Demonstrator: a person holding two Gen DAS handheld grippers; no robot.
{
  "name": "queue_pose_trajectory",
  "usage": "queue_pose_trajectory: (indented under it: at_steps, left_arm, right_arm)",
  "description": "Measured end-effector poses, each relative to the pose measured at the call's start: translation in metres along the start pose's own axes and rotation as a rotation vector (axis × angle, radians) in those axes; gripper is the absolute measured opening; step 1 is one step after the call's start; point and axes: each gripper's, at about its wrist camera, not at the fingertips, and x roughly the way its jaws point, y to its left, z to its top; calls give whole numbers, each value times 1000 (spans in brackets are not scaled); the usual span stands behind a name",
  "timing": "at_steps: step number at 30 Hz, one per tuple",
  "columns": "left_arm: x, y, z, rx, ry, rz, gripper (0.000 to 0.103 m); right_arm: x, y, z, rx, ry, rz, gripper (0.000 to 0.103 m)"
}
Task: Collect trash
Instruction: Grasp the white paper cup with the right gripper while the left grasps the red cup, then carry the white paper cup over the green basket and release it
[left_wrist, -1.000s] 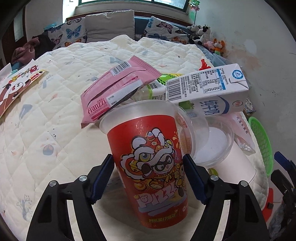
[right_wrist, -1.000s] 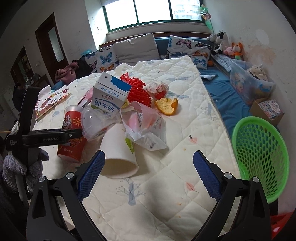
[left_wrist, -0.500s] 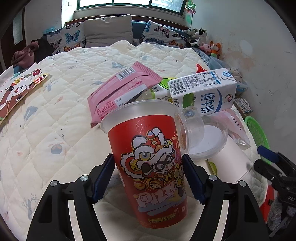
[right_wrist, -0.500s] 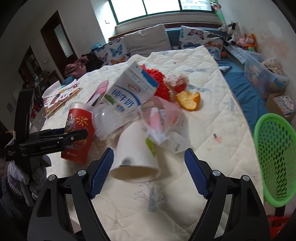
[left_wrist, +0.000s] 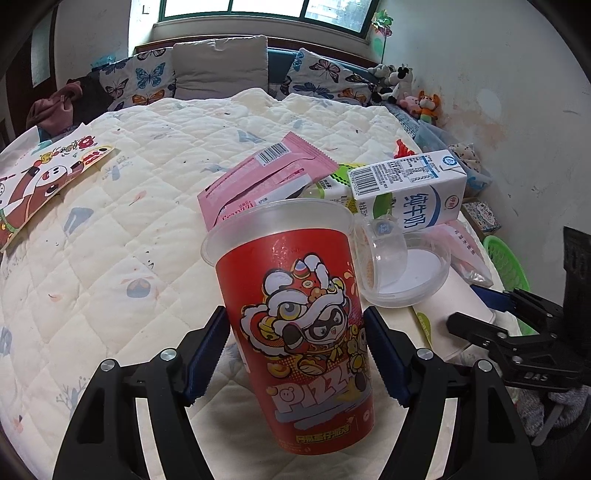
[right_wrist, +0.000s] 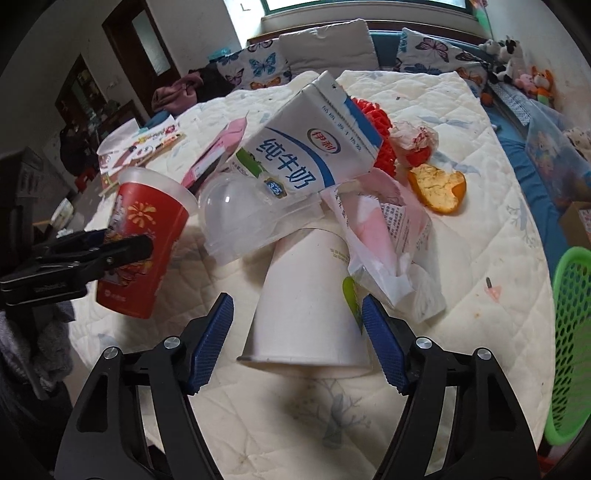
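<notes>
Holding the red cup (left_wrist: 295, 325) between the pads of my left gripper (left_wrist: 295, 354), I have it clamped at mid-body and tilted, its base lifted off the quilt (left_wrist: 110, 266); I judge that grip low enough to carry it without crushing the clear rim. My right gripper (right_wrist: 297, 339) is closing around the white paper cup (right_wrist: 310, 310), which lies on its side with its mouth toward me; the pads flank it and do not yet press, so nothing is held there.

Obstructions: the paper cup's far end is wedged under a clear plastic lid (right_wrist: 243, 218) and a crumpled plastic bag (right_wrist: 388, 251), with the milk carton (right_wrist: 310, 144) propped on top. I judge that pulling the cup will topple that pile.

Other trash: 1 pink wrapper (left_wrist: 258, 181), 1 orange peel (right_wrist: 436, 188), 1 red mesh piece (right_wrist: 380, 136). The green basket (right_wrist: 569, 332) stands off the bed's right edge, well apart from both cups.
</notes>
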Motion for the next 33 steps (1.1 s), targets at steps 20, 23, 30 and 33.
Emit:
queue_pose_trajectory:
  at_steps: [20, 23, 30, 33]
  left_arm:
    - [-45, -39, -13, 99, -65, -46, 71]
    - [-47, -54, -14, 121, -67, -67, 71]
    - [-41, -97, -12, 188, -56, -128, 71]
    - [-35, -118, -8, 214, -46, -158, 71]
  right_arm:
    - [-34, 0, -37, 14, -30, 7, 64]
    - [-48, -3, -47, 28, -48, 9, 64]
    - [-81, -28, -65, 76, -87, -45, 64]
    - [-96, -50, -70, 117, -108, -83, 64]
